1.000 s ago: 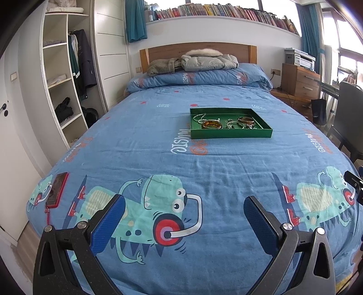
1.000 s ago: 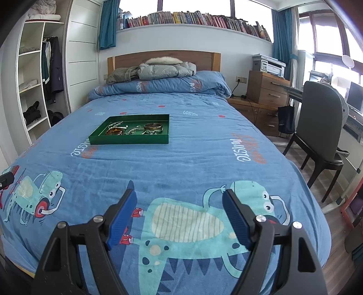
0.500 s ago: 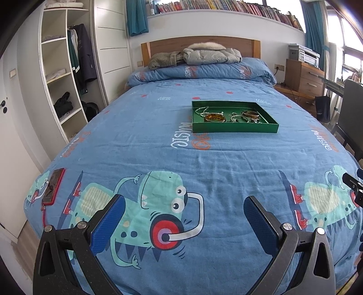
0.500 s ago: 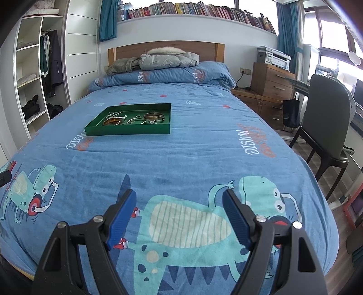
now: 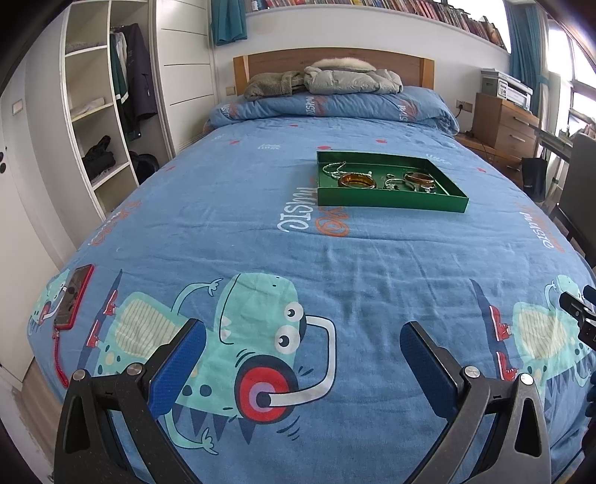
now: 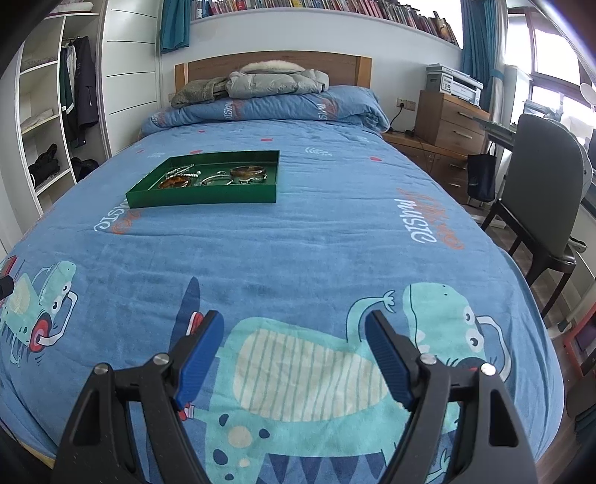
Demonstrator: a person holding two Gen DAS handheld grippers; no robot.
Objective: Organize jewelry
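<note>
Jaws spread wide and empty, the left gripper (image 5: 301,346) and right gripper (image 6: 294,335) had dipped closer over the bed (image 5: 372,260), though the green tray (image 6: 203,195) of jewelry (image 6: 216,178) lay well ahead, untouched, sorting not begun.

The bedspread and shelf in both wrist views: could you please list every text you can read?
"music", upside down from here, white letters: bedspread, repeated across it and on the folded duvet.
Orange print under each "music": illegible.
Book spines on the shelf: too small to read.
Printer: no legible label.
</note>
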